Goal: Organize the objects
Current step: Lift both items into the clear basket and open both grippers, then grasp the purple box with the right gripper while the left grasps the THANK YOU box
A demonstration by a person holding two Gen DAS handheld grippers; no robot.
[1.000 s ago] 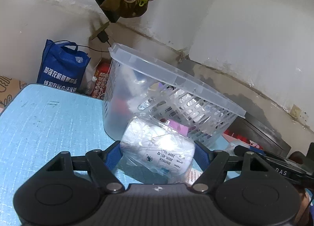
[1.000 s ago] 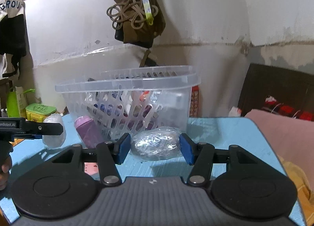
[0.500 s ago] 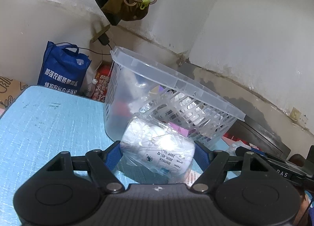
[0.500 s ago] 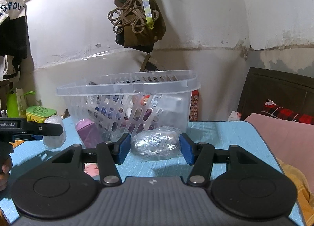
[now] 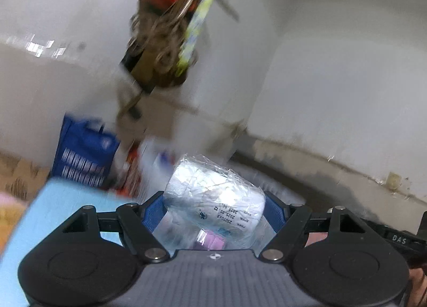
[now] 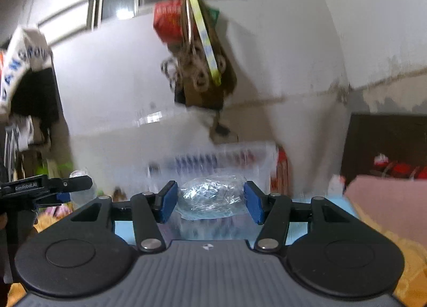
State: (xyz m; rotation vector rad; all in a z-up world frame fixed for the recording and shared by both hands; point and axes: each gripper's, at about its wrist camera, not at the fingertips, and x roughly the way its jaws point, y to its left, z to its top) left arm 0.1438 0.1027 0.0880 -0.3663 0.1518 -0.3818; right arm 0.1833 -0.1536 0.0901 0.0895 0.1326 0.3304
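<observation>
The left gripper [image 5: 214, 207] jaws clamp a wrapped white roll [image 5: 213, 200], its long axis crosswise between them. The right gripper [image 6: 210, 201] jaws pinch a crinkled clear packet [image 6: 212, 196], likewise crosswise.

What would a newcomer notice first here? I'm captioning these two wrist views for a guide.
First, the plastic-wrapped white roll clamped between the left gripper pads, bottom centre of the left view. In the right view, the right gripper likewise pinches a crinkled clear-plastic bundle in front of the blurred translucent basket. Above both hangs a red-and-brown clutter of bags and cord on the white wall.
</observation>
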